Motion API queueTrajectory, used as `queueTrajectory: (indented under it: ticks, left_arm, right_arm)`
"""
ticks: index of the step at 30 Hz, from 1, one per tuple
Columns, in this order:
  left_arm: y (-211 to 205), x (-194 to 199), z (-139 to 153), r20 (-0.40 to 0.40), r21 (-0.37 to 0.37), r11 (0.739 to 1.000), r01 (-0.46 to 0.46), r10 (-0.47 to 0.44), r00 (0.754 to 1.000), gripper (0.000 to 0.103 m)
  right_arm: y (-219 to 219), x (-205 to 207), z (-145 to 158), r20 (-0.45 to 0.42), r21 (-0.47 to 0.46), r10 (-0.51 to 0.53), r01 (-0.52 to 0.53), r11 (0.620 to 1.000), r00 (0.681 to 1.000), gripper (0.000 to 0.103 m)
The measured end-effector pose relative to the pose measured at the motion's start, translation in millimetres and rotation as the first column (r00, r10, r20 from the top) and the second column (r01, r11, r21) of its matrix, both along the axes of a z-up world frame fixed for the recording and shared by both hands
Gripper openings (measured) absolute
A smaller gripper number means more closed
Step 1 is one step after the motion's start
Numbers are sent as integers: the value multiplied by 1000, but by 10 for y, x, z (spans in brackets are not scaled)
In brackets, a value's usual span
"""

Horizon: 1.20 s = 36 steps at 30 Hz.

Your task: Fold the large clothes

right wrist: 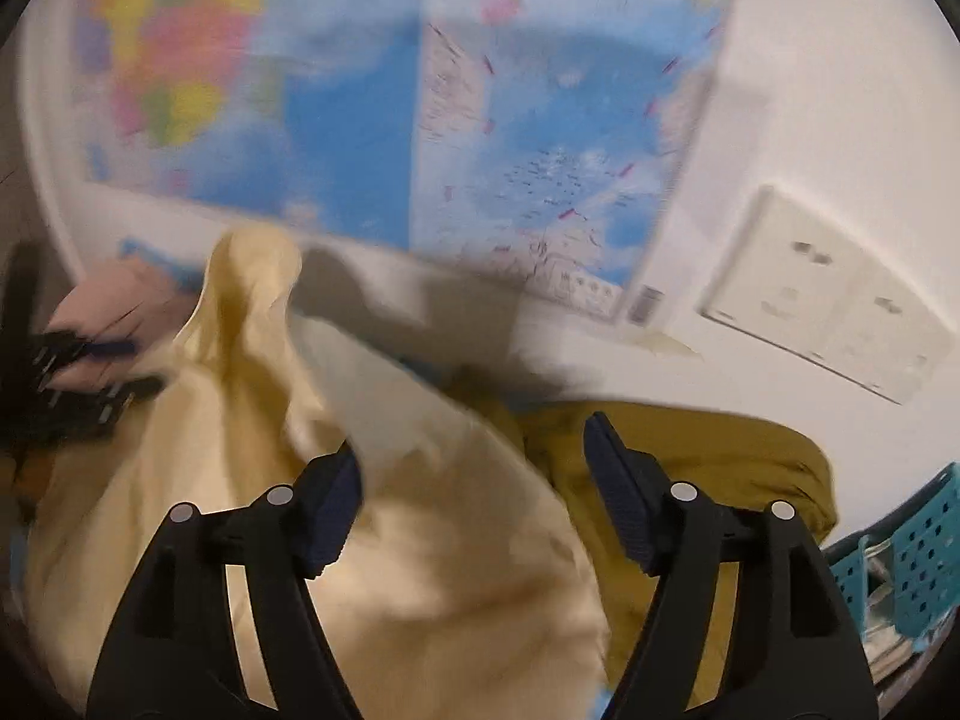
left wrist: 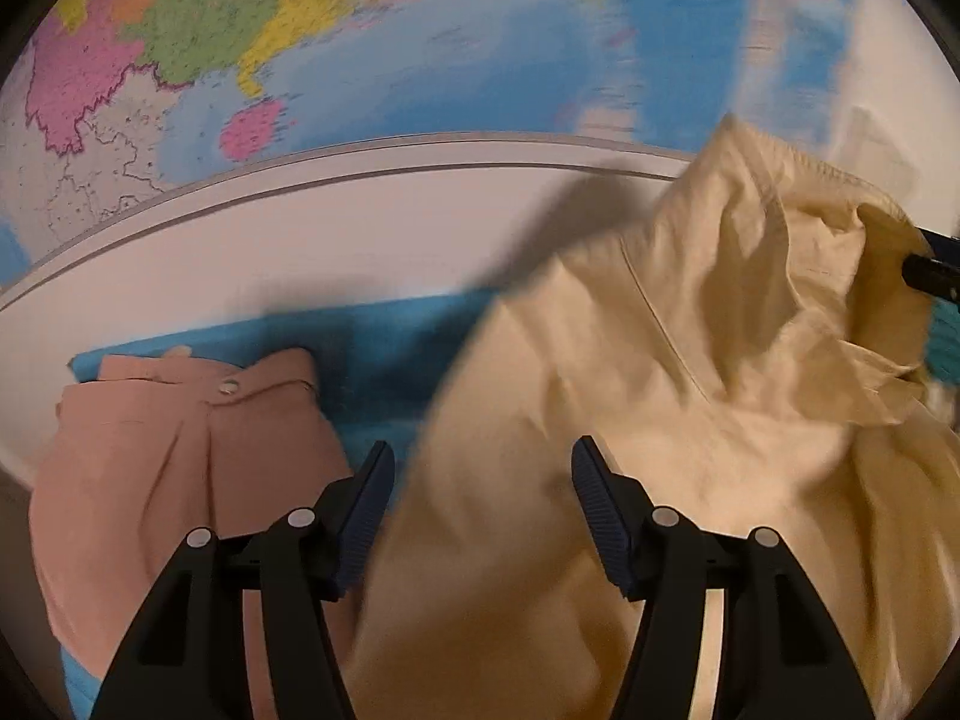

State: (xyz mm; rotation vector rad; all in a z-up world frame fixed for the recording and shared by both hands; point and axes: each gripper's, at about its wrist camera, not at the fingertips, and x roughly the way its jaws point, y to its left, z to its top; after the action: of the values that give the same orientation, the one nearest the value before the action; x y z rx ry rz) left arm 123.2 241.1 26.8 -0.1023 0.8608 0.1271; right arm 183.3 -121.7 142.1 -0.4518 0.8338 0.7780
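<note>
Map-covered wall (left wrist: 360, 30) behind; cream garment (left wrist: 690, 360) heaped ahead and right of my left gripper (left wrist: 483, 510), nearer my right gripper (right wrist: 474, 492). Both spread apart, seemingly holding nothing, though blur hampers certainty.

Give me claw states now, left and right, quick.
Left claw: open, jaws spread over the crumpled cream cotton garment, gripping nothing.
Right claw: open, jaws spread, cream fabric lying between them, not clamped.
</note>
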Motion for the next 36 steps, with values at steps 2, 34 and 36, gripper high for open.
queueTrajectory:
  ticks: [2,34,36]
  left_arm:
    - [-213,-272,70,33,-10,993,120,-120,992,64]
    - [-1968,-671,397,112,-197,740,643,-635,765,43]
    - [-1996,-605,238,14,-157,773,615,-621,784,54]
  right_arm:
    - [-297,-328,110,34,11,44,-44,999,998,82]
    - [-3331,-428,-1073,-528,397,-340,580,711,778,5]
    - [-3389,-378,-1404,-597,298,-385,640,709,704,26]
